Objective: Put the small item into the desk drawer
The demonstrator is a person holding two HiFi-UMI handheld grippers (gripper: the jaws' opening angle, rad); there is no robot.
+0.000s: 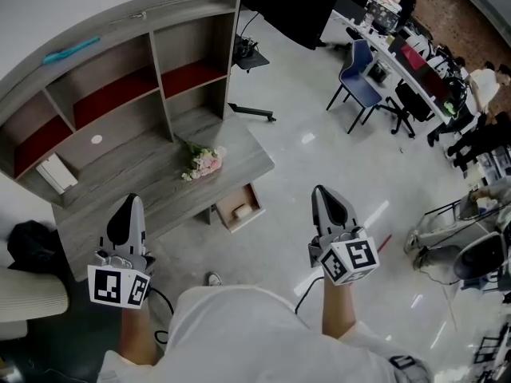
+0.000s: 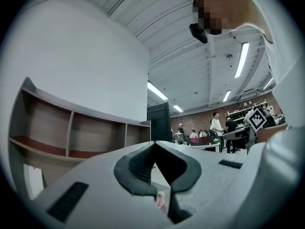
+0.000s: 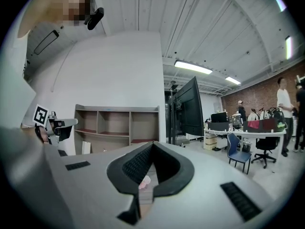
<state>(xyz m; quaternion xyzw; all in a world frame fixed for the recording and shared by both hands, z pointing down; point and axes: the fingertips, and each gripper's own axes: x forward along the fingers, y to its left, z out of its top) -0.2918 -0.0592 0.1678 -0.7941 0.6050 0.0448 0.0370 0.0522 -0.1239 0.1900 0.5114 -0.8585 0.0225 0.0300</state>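
Drawer (image 1: 257, 201) stands open under desk (image 1: 160, 183); small pale item (image 1: 240, 211) lies inside.

The desk (image 1: 247, 162) is grey wood grain, and its shelves (image 1: 120, 94) are lined in dark red. The strip (image 1: 72, 50) on top is teal and the book (image 1: 56, 172) is white. The flowers (image 1: 204, 162) are pink and white with green. The drawer (image 1: 257, 202) is light wood inside and the item (image 1: 239, 211) in it is pale. The left gripper (image 1: 132, 200) and right gripper (image 1: 321, 190) are light grey with black pads. Their cubes (image 1: 351, 262) bear black-and-white square markers. The floor (image 1: 319, 158) is glossy pale grey, the chair (image 1: 361, 74) is blue, the screen (image 1: 291, 6) is black, the far wall (image 1: 471, 6) is red-brown brick and the shirt (image 1: 255, 333) is white.
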